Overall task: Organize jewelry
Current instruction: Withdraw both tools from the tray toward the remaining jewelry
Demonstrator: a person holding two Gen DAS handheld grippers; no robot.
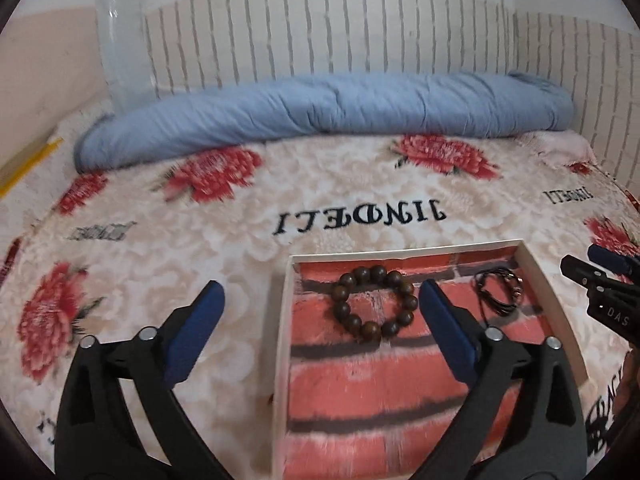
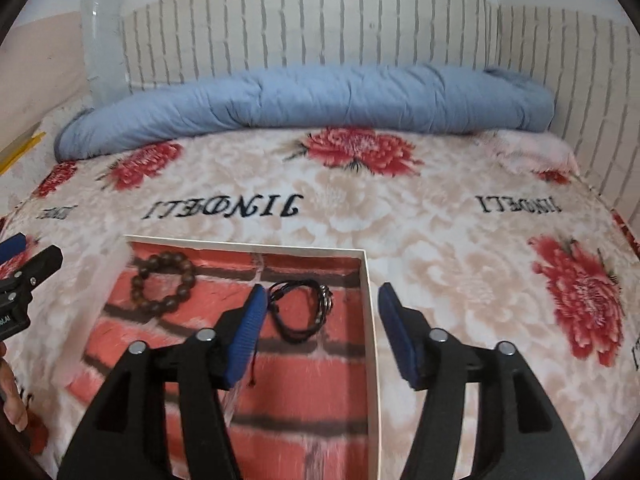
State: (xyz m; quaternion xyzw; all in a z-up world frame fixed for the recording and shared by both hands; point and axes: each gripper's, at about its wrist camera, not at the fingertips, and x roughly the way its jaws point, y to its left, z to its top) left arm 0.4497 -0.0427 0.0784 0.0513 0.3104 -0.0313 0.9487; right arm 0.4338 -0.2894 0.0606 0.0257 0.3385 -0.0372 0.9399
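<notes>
A shallow white box (image 1: 282,320) lined with a red brick print lies on the bed; it also shows in the right wrist view (image 2: 370,320). Inside it lie a brown wooden bead bracelet (image 1: 374,305) (image 2: 164,282) and a black cord bracelet (image 1: 500,292) (image 2: 300,308), apart from each other. My left gripper (image 1: 320,300) is open and empty, hovering over the box's left wall, its right finger beside the bead bracelet. My right gripper (image 2: 322,300) is open and empty, straddling the box's right wall, with the cord bracelet between its fingers. Each gripper shows at the edge of the other's view (image 1: 600,280) (image 2: 20,272).
The bed is covered by a cream blanket with red flowers (image 1: 200,216) (image 2: 480,260). A rolled blue quilt (image 1: 320,108) (image 2: 304,96) lies along the far edge against the striped wall. A yellow strip (image 1: 28,164) runs at the far left.
</notes>
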